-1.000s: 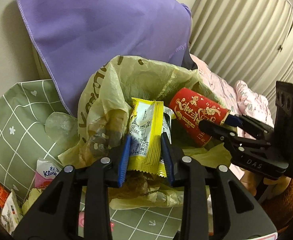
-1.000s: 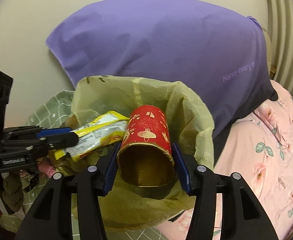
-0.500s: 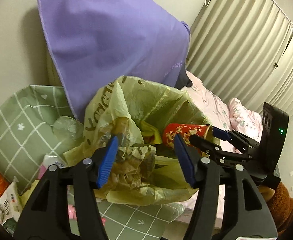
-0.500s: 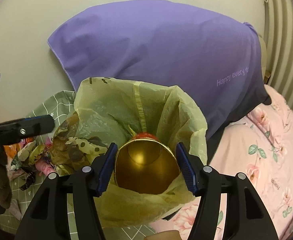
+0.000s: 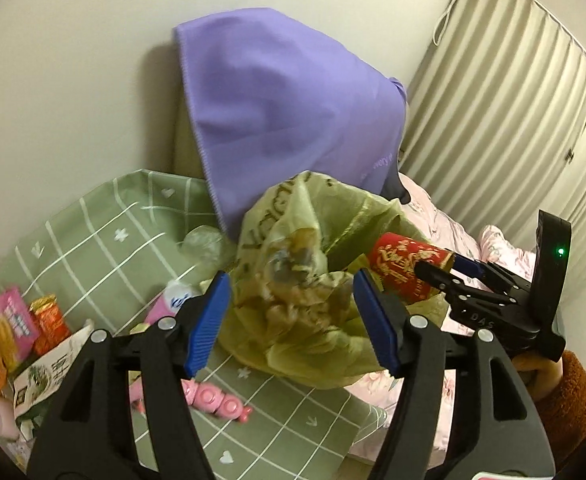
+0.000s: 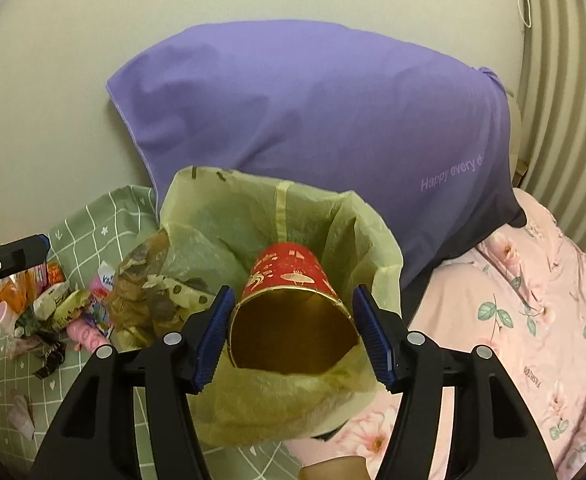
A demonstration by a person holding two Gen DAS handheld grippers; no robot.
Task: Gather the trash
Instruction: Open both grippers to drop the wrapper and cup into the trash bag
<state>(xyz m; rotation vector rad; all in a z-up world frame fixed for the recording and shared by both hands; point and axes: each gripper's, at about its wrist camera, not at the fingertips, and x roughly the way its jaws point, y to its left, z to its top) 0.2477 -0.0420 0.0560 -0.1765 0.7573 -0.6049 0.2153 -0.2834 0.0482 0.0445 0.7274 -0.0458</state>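
A yellow-green plastic trash bag [image 5: 313,280] stands open on the green checked mat [image 5: 105,232]; it also shows in the right wrist view [image 6: 293,216]. My left gripper [image 5: 291,322] is open and empty, just in front of the bag. A red paper cup with a gold inside [image 6: 293,316] lies tilted in the bag's mouth, between the blue pads of my right gripper [image 6: 293,334]. The jaws stand a little wider than the cup, with small gaps on both sides. In the left wrist view the cup [image 5: 405,268] sticks out of the bag toward the right gripper [image 5: 449,270].
Loose wrappers, a tissue pack and pink items [image 5: 25,320] lie on the mat left of the bag; they also show in the right wrist view [image 6: 53,300]. A purple cloth [image 6: 313,120] hangs behind the bag. Pink floral bedding [image 6: 513,320] lies to the right.
My left gripper let the yellow snack packet go into the bag, opened and pulled back. My right gripper pushed the red cup into the bag's mouth and its jaws widened.
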